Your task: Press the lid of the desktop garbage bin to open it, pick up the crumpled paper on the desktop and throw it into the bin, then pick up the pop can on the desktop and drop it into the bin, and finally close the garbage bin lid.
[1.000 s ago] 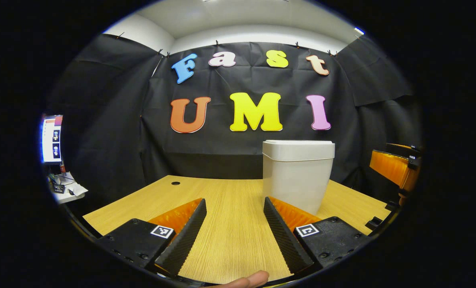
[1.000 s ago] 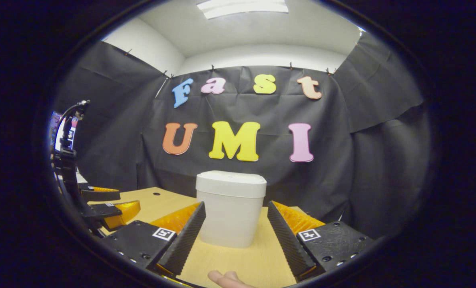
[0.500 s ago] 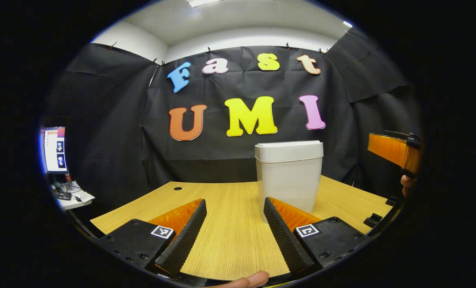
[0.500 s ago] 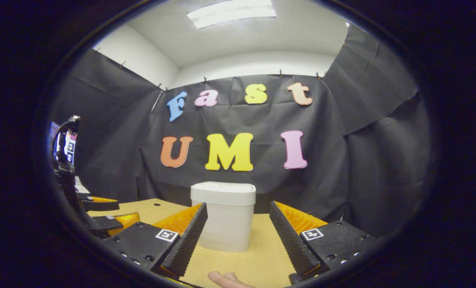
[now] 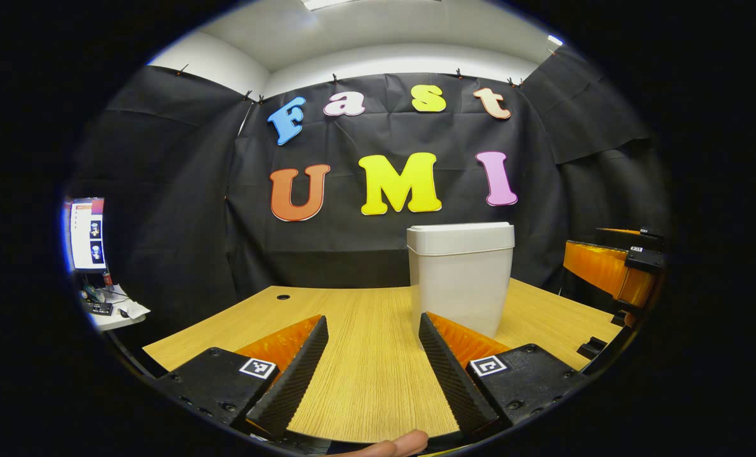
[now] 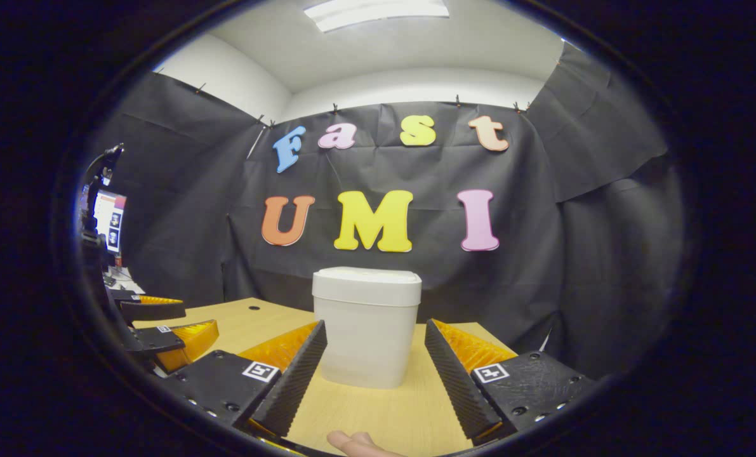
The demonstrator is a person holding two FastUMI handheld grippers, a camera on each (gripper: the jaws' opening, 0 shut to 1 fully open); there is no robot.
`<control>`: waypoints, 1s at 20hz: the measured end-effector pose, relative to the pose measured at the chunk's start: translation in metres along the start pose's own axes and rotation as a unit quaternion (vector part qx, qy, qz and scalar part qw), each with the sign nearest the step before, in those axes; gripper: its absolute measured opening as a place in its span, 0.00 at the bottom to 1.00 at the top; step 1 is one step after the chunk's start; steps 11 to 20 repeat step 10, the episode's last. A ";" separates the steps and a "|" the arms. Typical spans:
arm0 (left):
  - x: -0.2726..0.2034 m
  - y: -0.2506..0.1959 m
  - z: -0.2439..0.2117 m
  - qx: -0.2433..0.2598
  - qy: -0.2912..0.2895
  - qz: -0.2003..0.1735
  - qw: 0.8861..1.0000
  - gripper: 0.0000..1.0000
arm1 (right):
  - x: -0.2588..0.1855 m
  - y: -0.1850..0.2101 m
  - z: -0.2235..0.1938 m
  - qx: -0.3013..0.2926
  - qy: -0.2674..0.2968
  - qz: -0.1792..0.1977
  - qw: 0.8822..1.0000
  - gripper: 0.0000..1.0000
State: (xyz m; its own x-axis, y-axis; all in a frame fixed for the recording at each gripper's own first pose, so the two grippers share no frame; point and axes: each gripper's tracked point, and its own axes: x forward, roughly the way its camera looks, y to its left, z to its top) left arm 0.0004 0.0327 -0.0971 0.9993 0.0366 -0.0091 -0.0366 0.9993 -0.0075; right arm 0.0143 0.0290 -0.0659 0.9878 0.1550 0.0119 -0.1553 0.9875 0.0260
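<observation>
Bin (image 5: pixel 459 279) upright on desk (image 5: pixel 365 355), lid (image 6: pixel 366 279) shut; both tools wide, holding nothing.

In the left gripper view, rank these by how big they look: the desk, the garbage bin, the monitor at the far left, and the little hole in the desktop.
1. Desk, largest.
2. Garbage bin.
3. Monitor, which sits farther back, so its real size is unsure.
4. Hole in the desktop, smallest.

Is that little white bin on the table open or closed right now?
Closed. The bin stands upright on the table, and its lid sits flat and flush on top in both views.
</observation>
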 end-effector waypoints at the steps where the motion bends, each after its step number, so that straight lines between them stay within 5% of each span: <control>1: 0.001 -0.001 -0.002 -0.001 0.003 -0.003 1.000 0.95 | 0.001 -0.002 0.000 0.002 0.001 -0.002 1.000 0.95; 20: 0.004 -0.011 -0.009 0.009 0.009 -0.008 1.000 0.95 | 0.007 -0.005 -0.011 0.014 0.021 -0.001 1.000 0.97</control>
